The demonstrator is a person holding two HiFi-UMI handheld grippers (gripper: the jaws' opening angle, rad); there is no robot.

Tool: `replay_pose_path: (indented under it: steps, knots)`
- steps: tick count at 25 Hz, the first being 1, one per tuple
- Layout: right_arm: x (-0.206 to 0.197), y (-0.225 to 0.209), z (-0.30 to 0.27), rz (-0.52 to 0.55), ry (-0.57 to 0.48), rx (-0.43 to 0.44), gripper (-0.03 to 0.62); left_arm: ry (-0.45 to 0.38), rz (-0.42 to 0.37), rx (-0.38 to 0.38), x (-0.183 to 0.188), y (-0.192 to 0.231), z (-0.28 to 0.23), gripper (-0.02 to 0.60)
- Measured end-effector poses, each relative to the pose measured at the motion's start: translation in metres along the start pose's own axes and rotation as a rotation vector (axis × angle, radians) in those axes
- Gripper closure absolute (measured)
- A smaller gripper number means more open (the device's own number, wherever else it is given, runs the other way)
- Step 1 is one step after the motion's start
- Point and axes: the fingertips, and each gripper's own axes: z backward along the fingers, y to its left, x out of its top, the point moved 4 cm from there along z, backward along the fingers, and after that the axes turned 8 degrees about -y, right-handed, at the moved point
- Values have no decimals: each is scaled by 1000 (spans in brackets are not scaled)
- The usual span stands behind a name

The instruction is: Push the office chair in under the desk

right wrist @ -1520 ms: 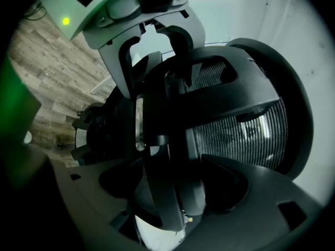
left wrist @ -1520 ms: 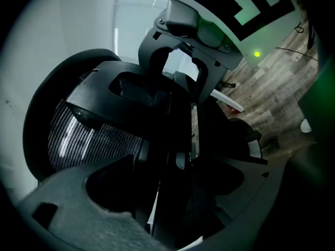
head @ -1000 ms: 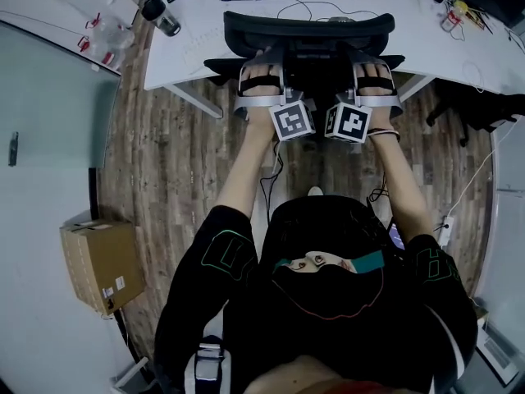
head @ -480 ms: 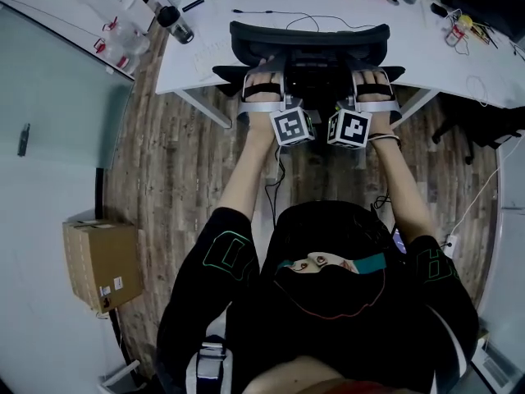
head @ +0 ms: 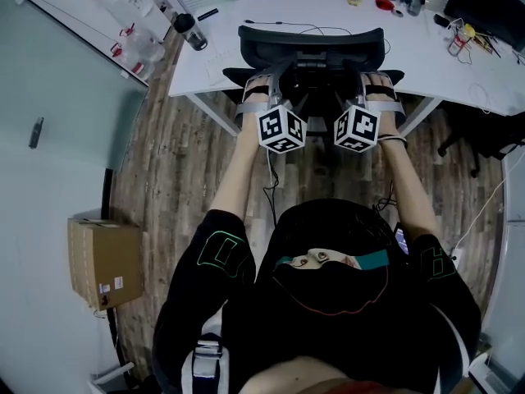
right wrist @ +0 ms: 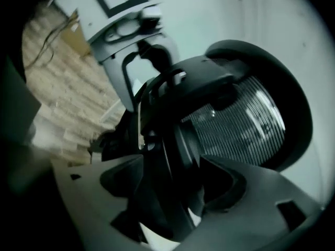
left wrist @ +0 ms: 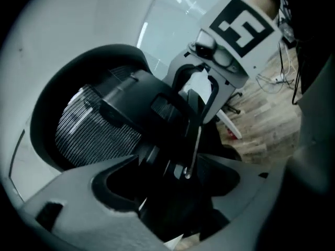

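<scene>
The black office chair (head: 312,38) stands with its mesh back at the front edge of the white desk (head: 459,64), its seat under the top. My left gripper (head: 256,79) is at the left side of the chair's back, my right gripper (head: 379,79) at the right side. In the left gripper view the mesh back (left wrist: 94,124) fills the left and a dark frame strut runs between the jaws of my left gripper (left wrist: 167,177), which are closing. The right gripper view shows the same strut between the jaws of my right gripper (right wrist: 172,177), closing slightly. I see no pad pressing.
A cardboard box (head: 102,261) sits on the wooden floor at the left by a glass wall. Cables (head: 271,187) trail on the floor behind the chair. A bottle (head: 192,31), cables and small items lie on the desk. Another chair base (head: 484,130) stands at the right.
The chair and both grippers have stayed together at the desk edge while more of the desk top has come into view. The two marker cubes have drawn slightly apart.
</scene>
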Motion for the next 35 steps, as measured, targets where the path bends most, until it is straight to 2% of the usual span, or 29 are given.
replay_pose_path:
  steps: [2,4,5,7,11,15,17,19,20,21,23,26,30,35]
  knots:
    - [0,-9,14,-182,-68,2,272,-35,45,-18,2,-2,14,230]
    - [2,-23,26,-370,-145,-11,358,-57,90,-6,5,7,27,260]
    - [3,-28,32,-454,-178,-17,365,-69,128,11,8,13,33,289]
    - [5,-36,39,-591,-243,-27,399,-92,229,37,14,23,41,293]
    - [7,-38,49,-802,-352,-40,447,-143,415,79,21,30,52,306]
    - [1,-51,53,-979,-391,-139,589,-184,624,153,28,40,60,326]
    - [-1,-55,52,-1083,-416,-165,589,-211,733,201,29,38,62,361]
    - [-2,-56,54,-1172,-435,-183,589,-253,861,264,27,33,66,422]
    - [-3,-55,55,-1203,-431,-193,589,-270,917,305,25,32,68,471]
    - [-5,-52,55,-1222,-416,-199,589,-279,963,352,22,32,71,571]
    - [-13,-43,59,-1239,-367,-207,589,-263,1022,430,16,33,74,574]
    - [-22,-31,65,-1250,-302,-214,591,-173,1040,496,3,33,75,574]
    - [-24,-25,66,-1219,-259,-223,591,-139,1050,506,-5,29,75,575]
    - [-19,-24,68,-1193,-252,-225,591,-128,1048,492,-7,24,75,575]
